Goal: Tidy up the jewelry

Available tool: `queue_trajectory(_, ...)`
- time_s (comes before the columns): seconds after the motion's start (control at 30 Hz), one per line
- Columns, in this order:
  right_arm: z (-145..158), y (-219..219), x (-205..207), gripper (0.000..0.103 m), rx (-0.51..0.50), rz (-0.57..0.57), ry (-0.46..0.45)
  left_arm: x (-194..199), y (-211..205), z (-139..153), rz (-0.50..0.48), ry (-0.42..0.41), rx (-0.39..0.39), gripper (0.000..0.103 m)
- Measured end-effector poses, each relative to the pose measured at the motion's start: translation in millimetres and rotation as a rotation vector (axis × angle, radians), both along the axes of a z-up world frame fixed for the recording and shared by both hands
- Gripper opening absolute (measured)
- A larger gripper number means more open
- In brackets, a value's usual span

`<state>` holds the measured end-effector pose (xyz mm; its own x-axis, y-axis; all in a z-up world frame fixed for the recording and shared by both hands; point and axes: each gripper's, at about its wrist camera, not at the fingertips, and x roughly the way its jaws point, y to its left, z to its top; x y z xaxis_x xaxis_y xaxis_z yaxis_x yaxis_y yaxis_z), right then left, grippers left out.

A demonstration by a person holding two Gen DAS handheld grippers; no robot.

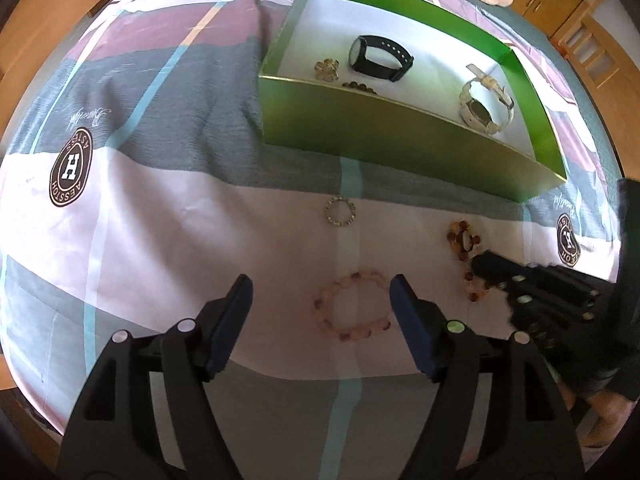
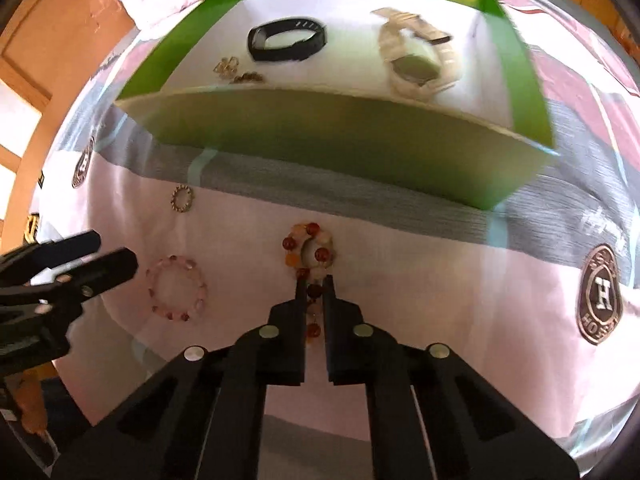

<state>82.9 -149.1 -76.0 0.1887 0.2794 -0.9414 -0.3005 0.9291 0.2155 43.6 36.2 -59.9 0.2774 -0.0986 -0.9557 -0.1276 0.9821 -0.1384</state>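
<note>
Jewelry lies on the bed (image 1: 168, 240): nearest, the pink bead bracelet (image 1: 352, 306) sits between the spread fingers of the left tool (image 1: 320, 292); the right tool (image 2: 314, 284) pinches the amber bead bracelet (image 2: 308, 248). Farther, the green box (image 1: 400, 136) holds two watches.

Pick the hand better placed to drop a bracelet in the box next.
Right. The right gripper is shut on the amber bracelet; the left gripper is open, jaws straddling the pink bracelet on the bed.
</note>
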Motion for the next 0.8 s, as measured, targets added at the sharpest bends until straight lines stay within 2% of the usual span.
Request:
queue_trajectory(0.2,28.6,-31.0,0.0,0.007,0.065,-0.060,-0.036,1.1,-9.1,-5.5,-0.029,0.016,0.012,0.074)
queue_trajectory(0.3,33.5,-43.4,6.0,0.007,0.079,-0.087,-0.038,1.7,-14.3,-8.9,-0.045,0.026,0.017,0.074)
queue_trajectory(0.57,19.0,-42.7,9.0,0.007,0.067,-0.099,0.003,3.8,-28.5,-23.6,-0.086,0.058,0.038,0.074)
queue_trajectory(0.8,12.6,-35.4,6.6,0.007,0.066,-0.080,0.020,8.1,-27.4,-37.1,-0.076,0.091,0.063,0.074)
